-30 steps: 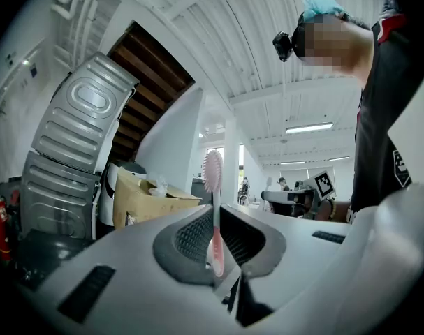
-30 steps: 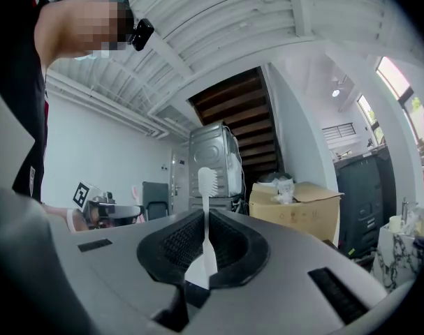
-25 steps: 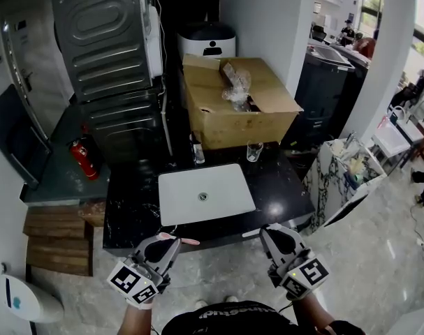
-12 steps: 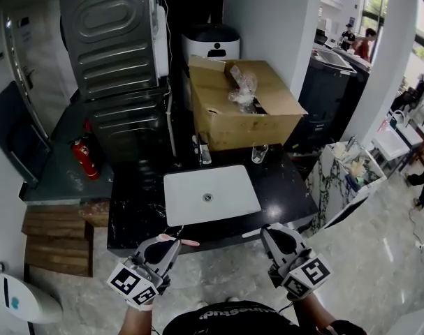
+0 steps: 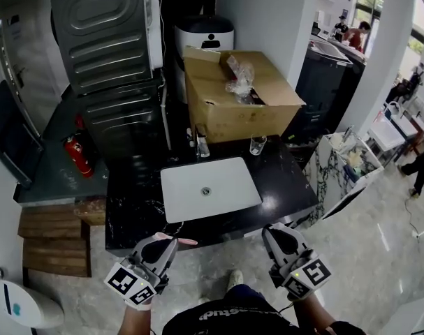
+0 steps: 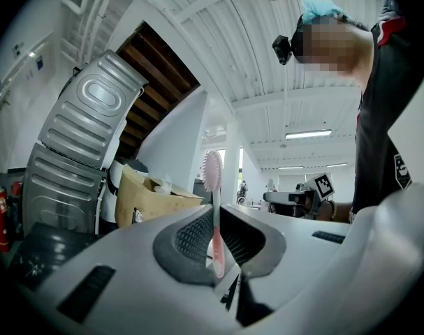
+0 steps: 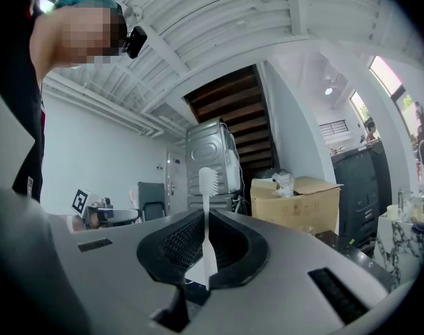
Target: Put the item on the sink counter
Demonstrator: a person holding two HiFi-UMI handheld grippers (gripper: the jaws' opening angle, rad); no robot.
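Carrying: left claw (image 5: 167,243) pinches a pink plastic toothbrush (image 6: 214,208), right claw (image 5: 272,234) a white plastic toothbrush (image 7: 207,218); next, reach the black stone surface (image 5: 136,202)

I can't read a single word or number anywhere here. The white lettering on my black shirt (image 5: 222,315) is upside down at the bottom of the head view and too blurred to spell out. The left cube (image 5: 131,285), on my left gripper (image 5: 168,243), shows black-and-white square marker patterns with no letters. The right cube (image 5: 307,274), on my right gripper (image 5: 271,230), shows the same kind. In the left gripper view my sleeve has a small white emblem (image 6: 400,172), which I can't make out. The label on the red fire extinguisher (image 5: 77,155) is too small to read.
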